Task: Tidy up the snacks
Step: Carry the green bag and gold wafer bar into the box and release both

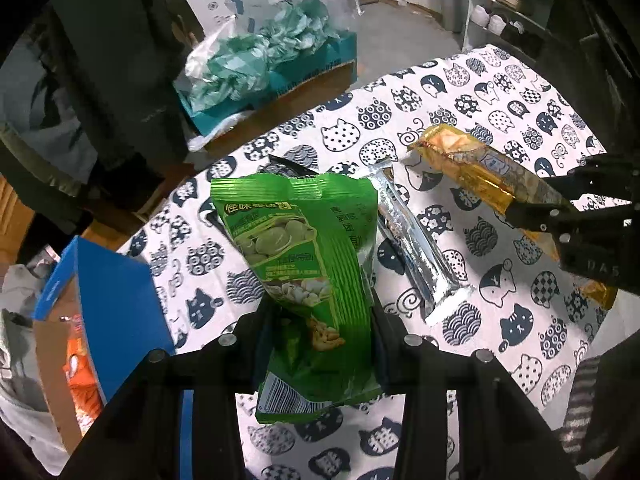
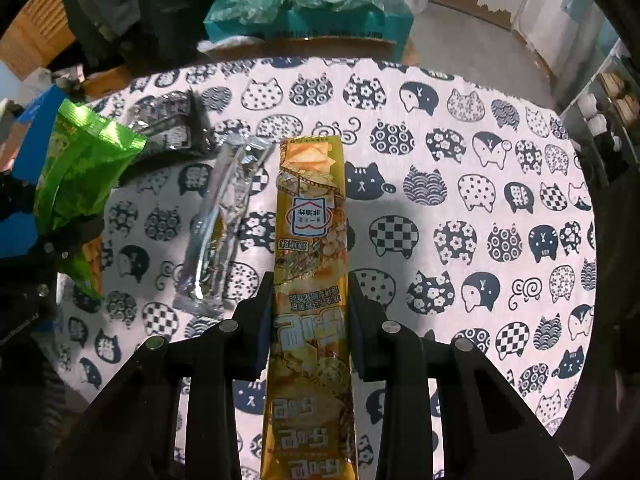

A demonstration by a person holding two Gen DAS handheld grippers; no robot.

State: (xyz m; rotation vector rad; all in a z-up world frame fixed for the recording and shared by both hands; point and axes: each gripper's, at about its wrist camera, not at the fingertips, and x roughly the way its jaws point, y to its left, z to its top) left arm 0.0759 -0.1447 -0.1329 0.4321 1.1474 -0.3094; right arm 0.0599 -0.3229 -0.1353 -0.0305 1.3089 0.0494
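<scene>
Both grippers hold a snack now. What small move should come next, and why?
Probably swing the left gripper toward the blue box at its left. It already clamps the green bag, and that open box holds an orange packet.

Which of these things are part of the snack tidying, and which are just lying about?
Part of the job:
green snack bag
gold snack pack
silver packet
dark packet
blue box

Lying about:
shoes
teal plastic bags

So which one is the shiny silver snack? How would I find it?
Look at the table with the cat-print cloth. Between the green bag and the long gold packet lies the silver packet, flat on the cloth. It alone is plain foil, and no gripper holds it.
</scene>
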